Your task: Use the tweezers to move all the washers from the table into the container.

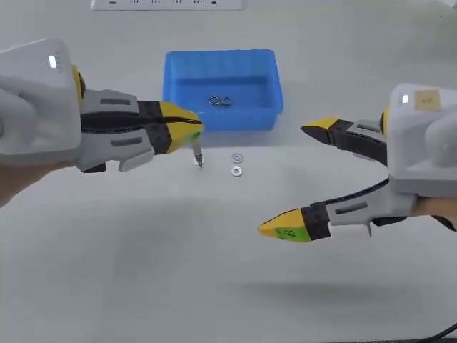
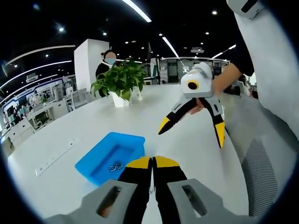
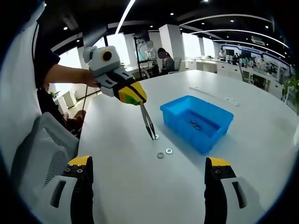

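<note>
At a white workbench (image 1: pixel 143 271), the left gripper (image 1: pixel 194 128), its jaws pressed together on a pair of thin metal tweezers (image 3: pixel 147 119), holds their tips down at one small silver washer (image 3: pixel 156 137). Two more loose washers (image 1: pixel 236 171) lie just beside it on the table, near the front wall of a blue rectangular plastic container (image 1: pixel 220 55). Two boxed washers (image 1: pixel 215 100) rest inside the container, while the right gripper (image 1: pixel 282 179) hovers nearby with jaws spread wide, gripping nothing.

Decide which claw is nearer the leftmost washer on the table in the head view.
Left. The left claw hangs just above that washer, its tweezers reaching down to it; the right claw stands open, farther off to the washer's right.
</note>
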`<state>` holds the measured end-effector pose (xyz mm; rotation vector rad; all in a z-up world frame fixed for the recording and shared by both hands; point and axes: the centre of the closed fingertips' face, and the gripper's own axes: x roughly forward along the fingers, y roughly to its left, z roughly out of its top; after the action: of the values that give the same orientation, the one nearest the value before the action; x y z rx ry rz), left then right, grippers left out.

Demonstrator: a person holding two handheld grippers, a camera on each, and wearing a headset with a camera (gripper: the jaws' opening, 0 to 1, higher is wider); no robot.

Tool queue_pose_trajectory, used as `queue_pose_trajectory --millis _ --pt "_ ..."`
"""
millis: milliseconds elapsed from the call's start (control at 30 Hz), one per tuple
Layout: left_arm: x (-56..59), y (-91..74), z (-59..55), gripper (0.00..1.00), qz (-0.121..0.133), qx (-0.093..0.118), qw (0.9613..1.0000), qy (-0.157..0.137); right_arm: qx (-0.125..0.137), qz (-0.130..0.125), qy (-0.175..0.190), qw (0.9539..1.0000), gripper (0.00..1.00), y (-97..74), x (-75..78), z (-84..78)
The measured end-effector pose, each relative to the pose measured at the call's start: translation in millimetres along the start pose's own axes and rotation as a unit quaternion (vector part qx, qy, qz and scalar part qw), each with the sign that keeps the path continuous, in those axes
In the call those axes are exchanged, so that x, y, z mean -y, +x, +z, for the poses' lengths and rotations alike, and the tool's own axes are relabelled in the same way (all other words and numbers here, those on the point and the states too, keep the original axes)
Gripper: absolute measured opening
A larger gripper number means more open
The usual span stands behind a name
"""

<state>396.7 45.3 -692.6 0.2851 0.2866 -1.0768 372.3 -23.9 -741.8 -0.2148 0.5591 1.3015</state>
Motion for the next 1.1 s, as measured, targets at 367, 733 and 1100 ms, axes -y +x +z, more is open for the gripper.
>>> queue_pose_trajectory --millis 367,733,1100 --pt "0.0 2.9 -0.7 0.04 -0.031 -0.041 0.9986 0.01 0.003 0.086 -0.049 0.9951 0.87 38.5 -14.9 32.4" --pt "-0.2 1.9 -4.0 0.04 -0.03 -0.057 0.9979 0.002 -0.03 0.135 -0.097 0.9857 0.57 93.4 -11.1 34.8" --pt "-0.9 6.6 -3.5 0.04 -0.03 -0.054 0.9981 -0.002 -0.06 0.147 -0.134 0.9782 0.22 109.4 -5.2 28.3"
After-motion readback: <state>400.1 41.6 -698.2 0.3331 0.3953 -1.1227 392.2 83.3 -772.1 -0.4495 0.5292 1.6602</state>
